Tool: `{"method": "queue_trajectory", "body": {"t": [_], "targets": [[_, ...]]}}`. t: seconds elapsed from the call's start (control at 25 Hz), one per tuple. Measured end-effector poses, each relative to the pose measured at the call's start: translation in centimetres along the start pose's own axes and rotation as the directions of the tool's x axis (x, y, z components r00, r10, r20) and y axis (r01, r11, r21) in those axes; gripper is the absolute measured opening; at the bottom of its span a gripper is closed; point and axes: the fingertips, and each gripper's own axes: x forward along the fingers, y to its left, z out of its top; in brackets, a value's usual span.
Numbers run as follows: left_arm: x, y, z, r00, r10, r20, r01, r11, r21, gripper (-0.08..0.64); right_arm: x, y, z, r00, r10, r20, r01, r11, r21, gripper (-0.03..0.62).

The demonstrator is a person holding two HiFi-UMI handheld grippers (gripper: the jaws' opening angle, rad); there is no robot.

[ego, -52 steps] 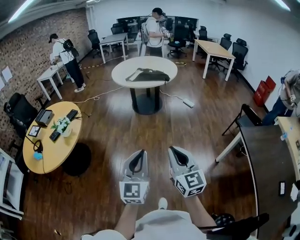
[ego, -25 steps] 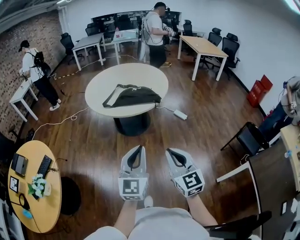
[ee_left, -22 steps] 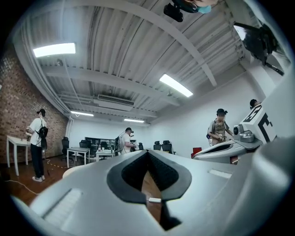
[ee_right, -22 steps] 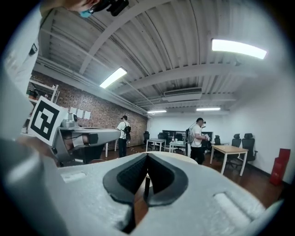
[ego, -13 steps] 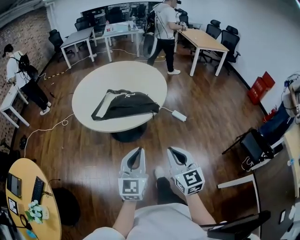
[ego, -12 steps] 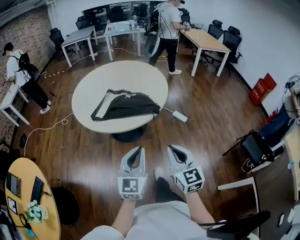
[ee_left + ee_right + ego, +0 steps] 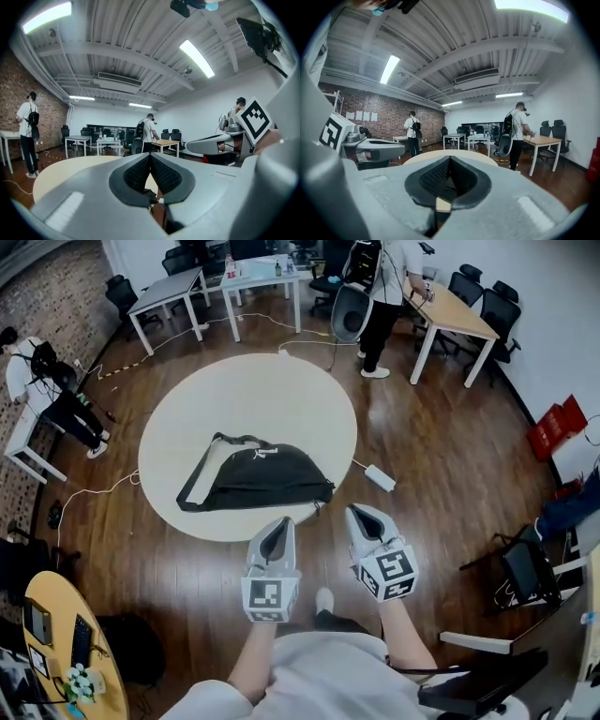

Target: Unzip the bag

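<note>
1. Lying on the round worktop [image 7: 281,395], a black bag [image 7: 258,476] is seen close to the near edge, with its strap looped out towards the left edge.
2. Whether the bag's zip is open or closed cannot be told.
3. The left claw [image 7: 279,523] is held with its jaws pressed together and nothing between them. Its tips are seen right at the worktop's near edge, just short of the bag.
4. The right claw [image 7: 358,512] is likewise closed and empty. It is held beside the left one, by the near right edge.
5. The bag is touched by neither claw.
6. A white power strip [image 7: 381,477] is seen on the wooden floor [image 7: 441,456], just off the worktop's right edge.
</note>
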Motion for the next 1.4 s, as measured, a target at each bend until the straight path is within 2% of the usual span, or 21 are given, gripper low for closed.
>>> {"method": "queue_trajectory", "body": {"t": [0.16,0.28,0.44,0.72,0.96,1.2,1.28,1.4], "targets": [[3.3,1.0,-5.6,0.988,-0.004,-0.155,0.003,1.0,-0.009,0.018,4.1,-1.2,-4.7,0.993,0.029,-0.113,-0.022,0.998,0.063,-0.011],[5.3,1.5,-10.0,0.964,-0.049,-0.26,0.04,0.998,-0.038,0.018,6.7,-1.2,-8.2,0.981,0.04,-0.189,-0.03,0.998,0.058,-0.011],[8.1,1.5,-14.9,0.93,-0.117,-0.349,0.095,0.992,-0.079,0.018,9.2,-2.6,-13.5,0.958,-0.001,-0.287,0.018,0.998,0.056,-0.011],[11.1,0.9,-20.4,0.884,-0.175,-0.434,0.139,0.984,-0.115,0.018,11.0,-4.4,-21.2,0.908,-0.023,-0.417,0.047,0.998,0.049,-0.011],[12.4,-0.2,-23.9,0.852,-0.198,-0.485,0.15,0.979,-0.136,0.018,13.4,-5.5,-24.2,0.893,0.008,-0.45,0.012,0.999,0.04,-0.011],[13.0,-0.7,-26.2,0.83,-0.195,-0.522,0.141,0.98,-0.142,0.018,15.5,-5.5,-26.4,0.881,0.054,-0.47,-0.067,0.998,-0.01,-0.01],[13.3,-0.6,-26.7,0.828,-0.187,-0.529,0.13,0.981,-0.143,0.018,16.1,-5.5,-27.0,0.877,0.065,-0.477,-0.091,0.995,-0.033,0.076],[13.6,-0.4,-27.3,0.825,-0.177,-0.537,0.117,0.983,-0.144,0.018,16.9,-5.9,-28.0,0.87,0.07,-0.489,-0.114,0.992,-0.06,0.086]]}}
